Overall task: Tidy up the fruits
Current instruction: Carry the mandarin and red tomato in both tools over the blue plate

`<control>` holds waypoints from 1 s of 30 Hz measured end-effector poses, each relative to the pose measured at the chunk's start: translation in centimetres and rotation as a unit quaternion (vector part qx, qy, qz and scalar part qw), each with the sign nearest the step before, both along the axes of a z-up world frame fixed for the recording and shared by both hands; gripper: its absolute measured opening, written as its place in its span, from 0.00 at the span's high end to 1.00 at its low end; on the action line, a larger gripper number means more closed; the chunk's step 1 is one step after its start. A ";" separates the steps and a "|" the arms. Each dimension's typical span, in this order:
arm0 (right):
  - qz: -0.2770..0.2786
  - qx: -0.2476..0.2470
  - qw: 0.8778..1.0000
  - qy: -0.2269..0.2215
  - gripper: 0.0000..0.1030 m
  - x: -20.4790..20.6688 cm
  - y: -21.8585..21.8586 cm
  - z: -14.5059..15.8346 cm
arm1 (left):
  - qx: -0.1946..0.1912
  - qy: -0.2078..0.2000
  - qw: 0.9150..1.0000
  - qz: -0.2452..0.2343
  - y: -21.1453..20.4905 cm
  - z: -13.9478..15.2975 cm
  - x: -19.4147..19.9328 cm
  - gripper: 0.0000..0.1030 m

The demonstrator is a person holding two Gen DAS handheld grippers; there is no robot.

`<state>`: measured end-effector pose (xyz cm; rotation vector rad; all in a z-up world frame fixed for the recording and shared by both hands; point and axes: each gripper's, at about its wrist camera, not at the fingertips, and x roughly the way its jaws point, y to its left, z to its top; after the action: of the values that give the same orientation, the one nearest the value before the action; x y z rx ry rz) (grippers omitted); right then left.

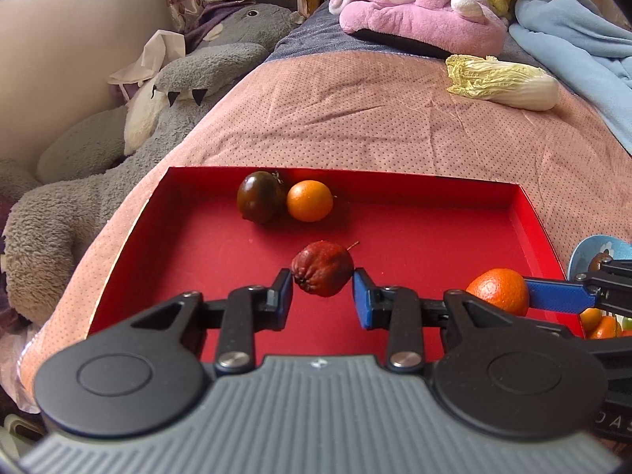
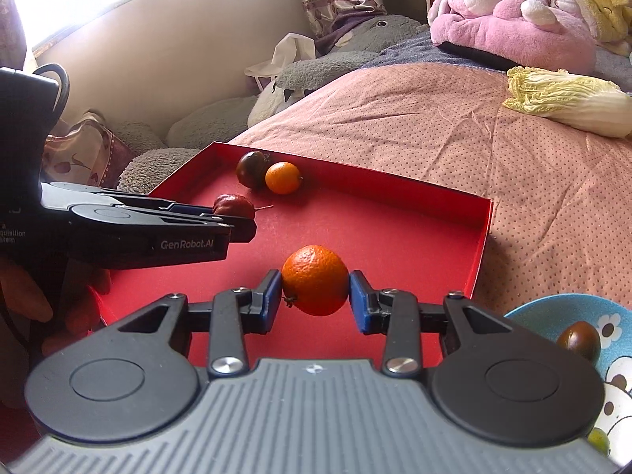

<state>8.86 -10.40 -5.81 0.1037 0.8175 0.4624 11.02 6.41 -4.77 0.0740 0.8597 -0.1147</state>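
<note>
- Sitting on a pink bedspread (image 1: 355,118), a shallow red tray (image 1: 395,187) holds a dark tomato (image 1: 258,197) and a small orange (image 1: 309,200) touching each other against its far wall.
- Beside the tray's right side, a blue patterned bowl (image 2: 553,308) contains another dark tomato (image 2: 578,339); more orange and green fruit shows at the frame edge, too cut off to tell where it lies.
- The left tongs (image 1: 322,278) are closed partway, pinching a wrinkled dark-red fruit (image 1: 322,268) between their pads above the tray floor, near its middle.
- The right tongs (image 2: 315,288) are likewise partly closed, clamping a bright tangerine (image 2: 315,280) over the tray's near right part.
- The wrinkled fruit looks shrivelled, with a thin stem pointing up to the right.
- The tangerine has pebbled, glossy skin, and its small stem end faces down and left.
- The two held fruits are well apart, and whether either touches the tray floor cannot be told.
- A napa cabbage (image 1: 501,81) lies farther back on the bed, with a pink plush toy (image 1: 414,12) behind it.
</note>
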 end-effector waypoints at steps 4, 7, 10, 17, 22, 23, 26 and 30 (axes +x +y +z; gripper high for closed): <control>0.000 0.008 1.000 0.000 0.58 -0.8 -0.9 0.4 | -0.006 -0.003 1.000 0.010 -0.6 0.2 -0.6 0.65; -0.005 0.015 1.000 -0.004 0.58 -1.2 -2.0 1.0 | -0.006 -0.007 1.000 0.021 -0.9 0.4 -0.8 0.65; -0.013 0.021 1.000 -0.009 0.58 -1.6 -3.1 1.7 | -0.007 -0.011 1.000 0.022 -1.7 0.5 -1.2 0.65; -0.036 0.027 0.999 -0.016 0.58 -2.6 -6.1 2.5 | -0.012 -0.020 1.000 -0.001 -4.4 0.8 -1.9 0.65; -0.059 0.021 0.998 -0.017 0.58 -3.6 -8.7 2.4 | -0.019 -0.030 0.999 -0.025 -6.6 1.1 -2.4 0.65; -0.063 0.019 0.998 -0.017 0.58 -3.8 -9.3 2.4 | -0.022 -0.030 0.999 -0.031 -7.1 1.1 -2.5 0.65; -0.079 0.013 0.997 -0.015 0.58 -4.5 -11.0 2.2 | -0.028 -0.033 0.998 -0.048 -8.7 1.2 -2.9 0.65; -0.101 0.005 0.995 -0.012 0.58 -5.6 -13.3 2.0 | -0.035 -0.033 0.996 -0.072 -10.9 1.1 -3.3 0.65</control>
<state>3.25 -23.70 -3.84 0.1874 0.7721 0.2764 7.76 -4.52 -3.69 0.0747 0.7829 -0.2764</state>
